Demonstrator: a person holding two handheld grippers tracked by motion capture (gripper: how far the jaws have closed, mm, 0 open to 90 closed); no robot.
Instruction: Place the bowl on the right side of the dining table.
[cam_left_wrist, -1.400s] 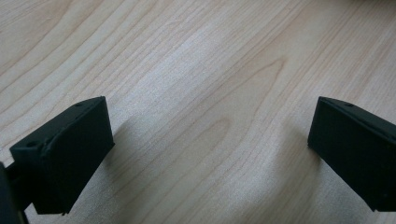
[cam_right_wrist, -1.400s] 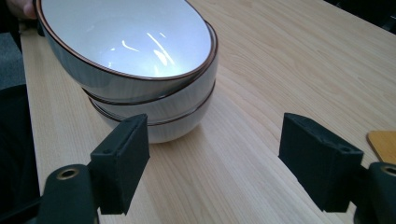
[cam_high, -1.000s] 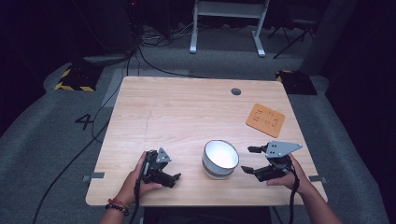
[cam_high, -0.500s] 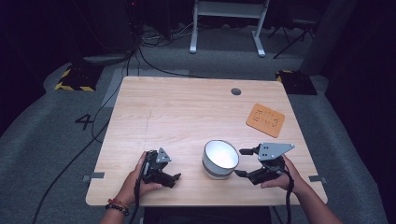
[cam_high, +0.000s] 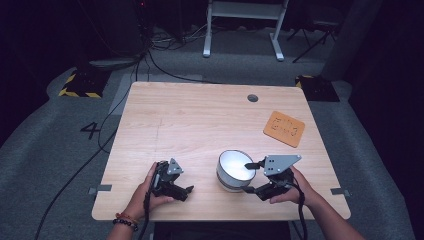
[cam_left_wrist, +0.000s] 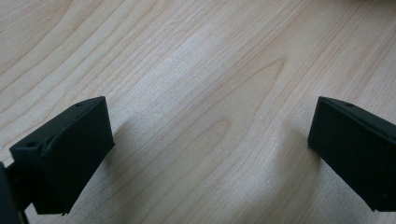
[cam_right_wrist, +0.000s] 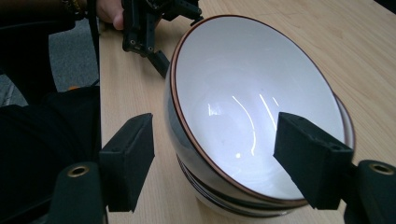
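the right gripper (cam_high: 252, 177) has its jaws spread wide around the rim of the white bowl (cam_high: 235, 169), one jaw inside, one outside, gripping nothing. the bowl stands near the wooden surface's (cam_high: 200, 120) front edge. the left gripper (cam_high: 186, 191) rests there, jaws wide and empty.

Lab or studio — hazard-taped floor boxes (cam_high: 80, 82), loose cables (cam_high: 165, 55).

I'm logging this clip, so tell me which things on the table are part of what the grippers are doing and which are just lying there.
In use:
bowl
right gripper, open around the bowl's rim
left gripper, open, resting on the table

Lying about:
orange card
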